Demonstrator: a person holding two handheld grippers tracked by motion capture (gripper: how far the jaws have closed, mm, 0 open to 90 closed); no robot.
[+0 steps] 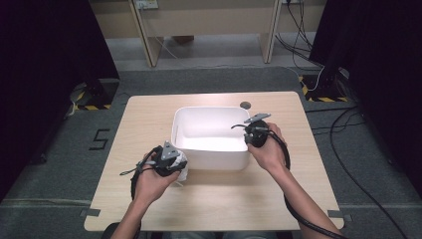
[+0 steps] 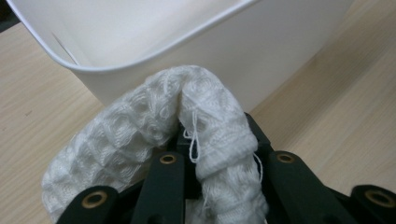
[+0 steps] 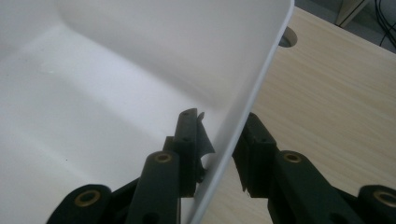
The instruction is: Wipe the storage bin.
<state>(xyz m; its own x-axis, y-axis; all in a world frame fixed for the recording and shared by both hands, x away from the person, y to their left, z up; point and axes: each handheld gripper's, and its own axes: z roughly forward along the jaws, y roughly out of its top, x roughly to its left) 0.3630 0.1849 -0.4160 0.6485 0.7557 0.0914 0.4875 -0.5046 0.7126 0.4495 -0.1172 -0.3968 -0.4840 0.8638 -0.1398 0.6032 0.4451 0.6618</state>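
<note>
One white plastic tub (image 1: 211, 137), one white waffle-weave cloth (image 1: 180, 167) and two tools are on or over the light wood tabletop (image 1: 149, 119). The tub stands near the middle of the tabletop, its open top up and its inside bare and white.

The left tool (image 1: 171, 162) sits just beside the tub's near left corner, low over the tabletop. In the left gripper view its jaws are drawn narrow and pinch a bunched fold of the cloth (image 2: 196, 135), which rises in a hump between them and spills out to the left; a loose thread hangs from the fold. The tub's outer wall (image 2: 224, 56) stands right behind the cloth.

The right tool (image 1: 254, 133) is at the tub's right wall, near its rim. In the right gripper view one jaw is inside the tub and the other outside, with the thin wall (image 3: 243, 116) running between them. The jaws stand partly closed about the wall; whether the pads press on it I cannot tell.
</note>
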